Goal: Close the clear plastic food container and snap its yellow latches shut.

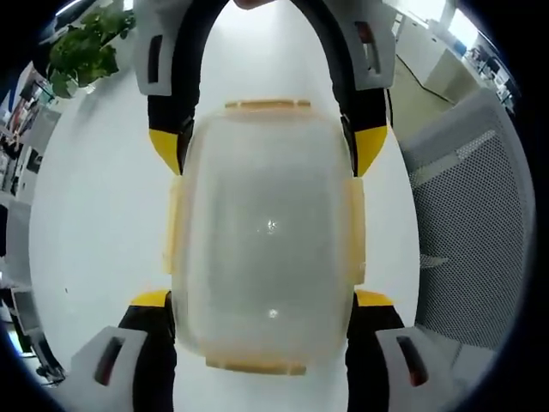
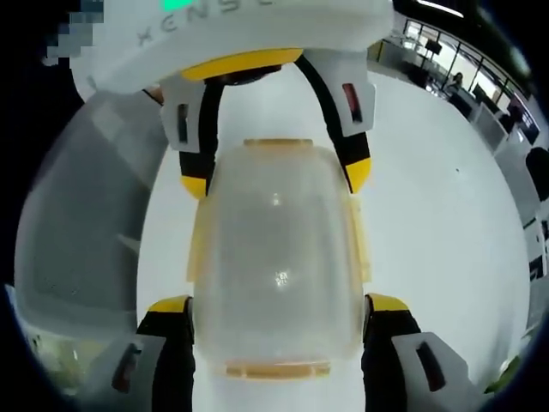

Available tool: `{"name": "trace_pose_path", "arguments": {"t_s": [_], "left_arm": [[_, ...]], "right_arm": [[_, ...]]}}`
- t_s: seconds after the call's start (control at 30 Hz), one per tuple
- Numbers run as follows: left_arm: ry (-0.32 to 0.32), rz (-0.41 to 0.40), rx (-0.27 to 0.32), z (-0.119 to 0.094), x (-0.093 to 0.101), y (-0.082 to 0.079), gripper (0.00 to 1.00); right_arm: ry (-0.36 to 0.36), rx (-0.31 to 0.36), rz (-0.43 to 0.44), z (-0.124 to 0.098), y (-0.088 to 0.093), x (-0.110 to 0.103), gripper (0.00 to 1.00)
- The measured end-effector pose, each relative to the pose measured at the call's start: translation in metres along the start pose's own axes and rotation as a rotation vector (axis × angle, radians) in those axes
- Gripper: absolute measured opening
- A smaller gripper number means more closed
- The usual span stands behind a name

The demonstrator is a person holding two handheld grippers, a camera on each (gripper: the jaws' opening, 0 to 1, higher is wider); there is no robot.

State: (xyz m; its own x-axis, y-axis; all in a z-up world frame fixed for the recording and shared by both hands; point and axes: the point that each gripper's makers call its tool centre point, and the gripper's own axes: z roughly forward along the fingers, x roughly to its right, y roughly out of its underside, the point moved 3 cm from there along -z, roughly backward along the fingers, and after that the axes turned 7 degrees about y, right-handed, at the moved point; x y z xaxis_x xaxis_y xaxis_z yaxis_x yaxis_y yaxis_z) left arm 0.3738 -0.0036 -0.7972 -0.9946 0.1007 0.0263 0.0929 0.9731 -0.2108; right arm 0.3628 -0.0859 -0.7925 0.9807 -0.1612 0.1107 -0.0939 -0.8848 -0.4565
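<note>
1. The clear plastic container (image 1: 266, 240) lies on the white bench (image 1: 94, 215), held between the two grippers, which face each other from its opposite ends.
2. Its lid appears to sit on top of the box; yellow latches (image 1: 356, 227) run along all four edges. Whether they are snapped down cannot be told.
3. In the left gripper view, the left gripper (image 1: 262, 300) rises from the bottom, its yellow-tipped fingers (image 1: 375, 299) spread wide and set against the two sides of the container's near end.
4. In the same view the right gripper (image 1: 268, 146) reaches in from the top, its fingers likewise on either side of the far end.
5. In the right gripper view the arrangement mirrors: the right gripper (image 2: 279, 305) straddles the near end of the container (image 2: 279, 257), and the left gripper (image 2: 274, 180) straddles the far end.
6. Both pairs of fingers grasp the container by its sides.
7. A mesh chair (image 1: 472, 215) stands beside the bench, and a green plant (image 1: 86, 47) sits beyond the bench's far edge.
</note>
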Motion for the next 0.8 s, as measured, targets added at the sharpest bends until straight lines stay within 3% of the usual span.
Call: {"name": "trace_pose_path", "arguments": {"t_s": [0.8], "left_arm": [[-0.004,-0.017,0.002,0.0010,0.0001,0.0009,0.82]], "right_arm": [[-0.007,-0.003,-0.019,0.0022,-0.0006,0.0021,0.81]]}}
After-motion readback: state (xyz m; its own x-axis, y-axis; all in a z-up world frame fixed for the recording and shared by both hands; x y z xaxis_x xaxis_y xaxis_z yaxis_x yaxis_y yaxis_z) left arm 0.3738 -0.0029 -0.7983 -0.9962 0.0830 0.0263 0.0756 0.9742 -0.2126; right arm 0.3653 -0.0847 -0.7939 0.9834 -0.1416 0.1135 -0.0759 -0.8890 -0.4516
